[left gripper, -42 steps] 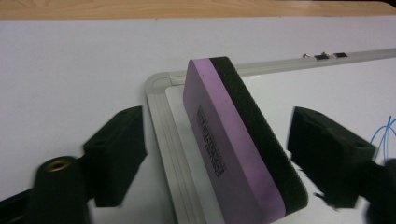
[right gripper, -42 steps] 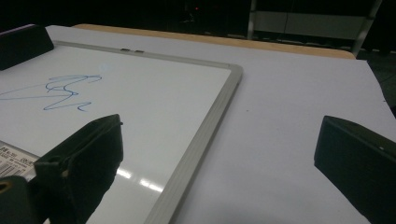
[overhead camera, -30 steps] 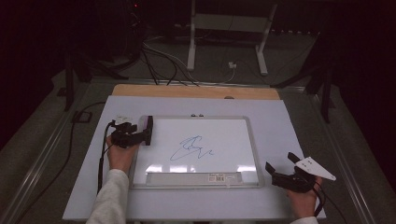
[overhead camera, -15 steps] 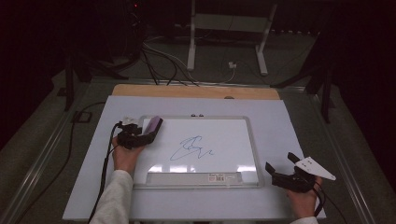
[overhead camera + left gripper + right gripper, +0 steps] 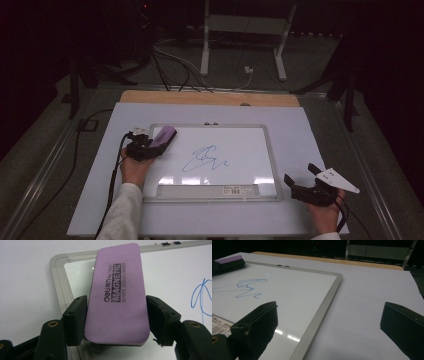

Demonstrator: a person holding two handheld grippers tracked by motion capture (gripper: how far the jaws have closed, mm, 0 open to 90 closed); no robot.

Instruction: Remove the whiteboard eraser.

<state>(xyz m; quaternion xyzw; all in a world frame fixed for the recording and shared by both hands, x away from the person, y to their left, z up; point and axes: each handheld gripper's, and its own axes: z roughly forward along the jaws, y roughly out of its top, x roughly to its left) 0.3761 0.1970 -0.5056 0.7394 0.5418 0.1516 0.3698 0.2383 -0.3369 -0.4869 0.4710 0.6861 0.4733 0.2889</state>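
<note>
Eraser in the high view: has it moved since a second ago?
Yes. The eraser, in the left gripper, went from standing beside the whiteboard's left frame to leaning over its top-left corner.

1. A white table sheet [image 5: 310,130] is spread under everything.
2. A wooden strip [image 5: 210,98] is seen along its far edge.
3. A metal stand [image 5: 245,30] and cables [image 5: 170,65] are seen on the floor beyond.

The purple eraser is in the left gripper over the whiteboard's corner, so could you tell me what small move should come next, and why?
Probably slide the eraser across the whiteboard toward the blue scribble. The left gripper is clamped on its sides at the board's corner, and the scribble is unwiped, apart from the eraser. The right gripper rests open beside the board.
</note>
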